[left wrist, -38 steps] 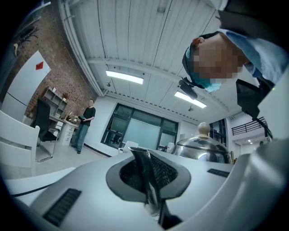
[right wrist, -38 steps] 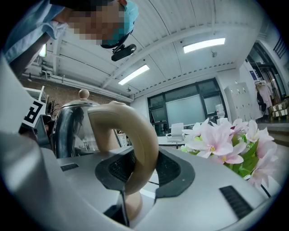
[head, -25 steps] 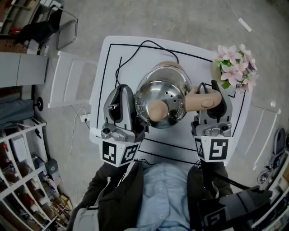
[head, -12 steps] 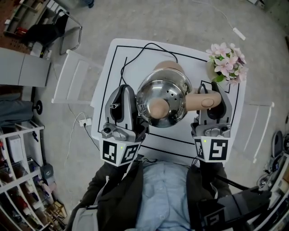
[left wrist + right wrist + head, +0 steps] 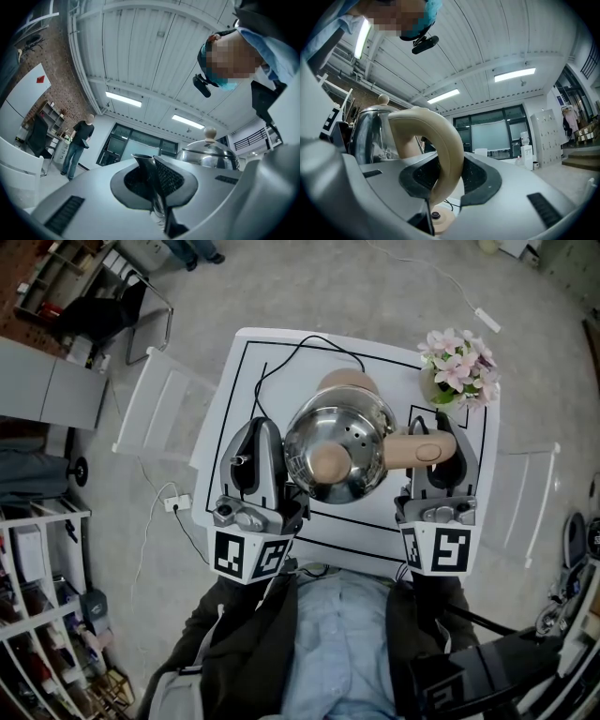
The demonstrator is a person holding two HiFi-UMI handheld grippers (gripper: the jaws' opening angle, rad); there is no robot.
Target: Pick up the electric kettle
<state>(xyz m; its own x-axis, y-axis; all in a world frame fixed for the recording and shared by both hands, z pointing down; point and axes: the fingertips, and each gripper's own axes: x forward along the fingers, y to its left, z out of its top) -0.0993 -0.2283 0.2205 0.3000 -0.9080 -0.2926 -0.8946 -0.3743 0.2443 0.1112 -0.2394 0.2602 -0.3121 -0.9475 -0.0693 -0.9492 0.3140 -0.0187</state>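
Observation:
The electric kettle [image 5: 339, 448], polished steel with a cream lid knob, hangs above the white table [image 5: 234, 390]. My right gripper [image 5: 441, 444] is shut on its cream handle [image 5: 419, 449]; in the right gripper view the handle [image 5: 440, 140] arches between the jaws of the right gripper [image 5: 445, 176], with the steel body [image 5: 370, 133] at left. The round cream base [image 5: 342, 382] stays on the table and shows below the jaws as a disc [image 5: 439, 217]. My left gripper [image 5: 258, 442] is shut on nothing, close beside the kettle's left side. Its view shows the left gripper [image 5: 154, 176] with pads together and the kettle [image 5: 211, 157] at right.
A pot of pink flowers [image 5: 457, 367] stands at the table's far right corner. The base's black cable [image 5: 281, 362] loops over the table to a power strip [image 5: 178, 504] on the floor. White chairs [image 5: 155, 413] flank the table. A person [image 5: 77, 145] stands far off.
Both grippers and the kettle have risen together; the table and base look smaller and farther below. Neither gripper's jaws have changed.

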